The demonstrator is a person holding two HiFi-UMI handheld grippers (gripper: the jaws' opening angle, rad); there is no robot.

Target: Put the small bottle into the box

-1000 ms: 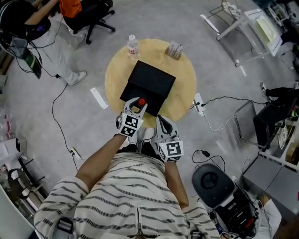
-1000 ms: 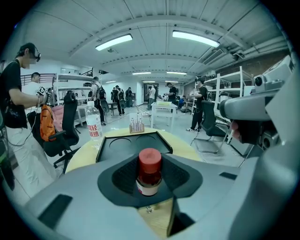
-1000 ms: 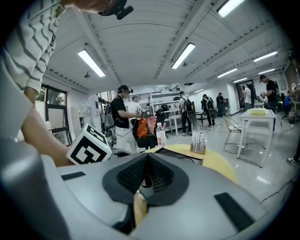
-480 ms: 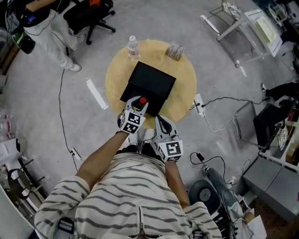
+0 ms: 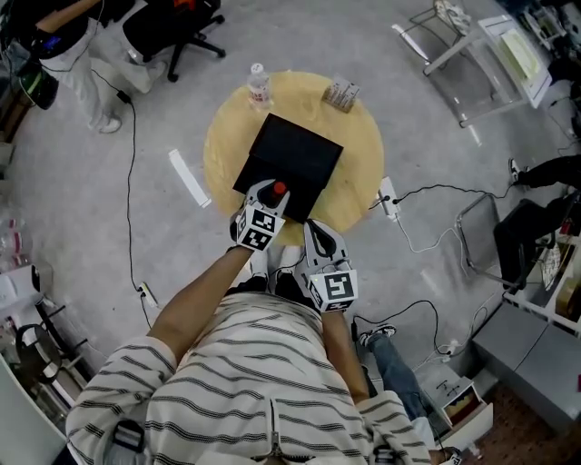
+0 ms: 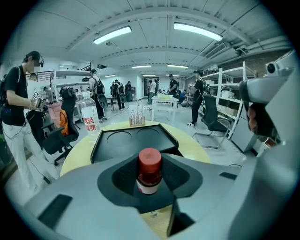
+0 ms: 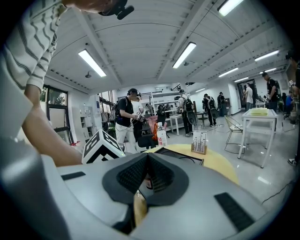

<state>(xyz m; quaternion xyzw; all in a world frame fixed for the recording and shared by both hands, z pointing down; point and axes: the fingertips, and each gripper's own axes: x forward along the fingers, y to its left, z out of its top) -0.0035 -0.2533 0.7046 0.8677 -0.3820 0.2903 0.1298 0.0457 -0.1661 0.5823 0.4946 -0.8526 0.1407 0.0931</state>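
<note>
A small bottle (image 5: 277,191) with a red cap and a white label (image 6: 149,172) stands upright between the jaws of my left gripper (image 5: 270,192), which is shut on it. It hangs over the near edge of the black box (image 5: 298,154), an open box with two round recesses (image 6: 132,139) on the round wooden table (image 5: 225,136). My right gripper (image 5: 312,231) is shut with nothing in it, just right of and behind the left one, at the table's near edge. In the right gripper view its jaws (image 7: 147,161) meet, and the left gripper's marker cube (image 7: 101,146) shows to their left.
A clear water bottle (image 5: 259,88) and a small rack of tubes (image 5: 341,95) stand at the table's far edge. A white strip (image 5: 188,179), a power strip (image 5: 388,202) and cables lie on the floor around the table. An office chair (image 5: 177,27) and a person stand far left.
My left gripper has carried the bottle a little forward over the box's near edge. The right gripper has hardly moved. The people around the table have moved.
</note>
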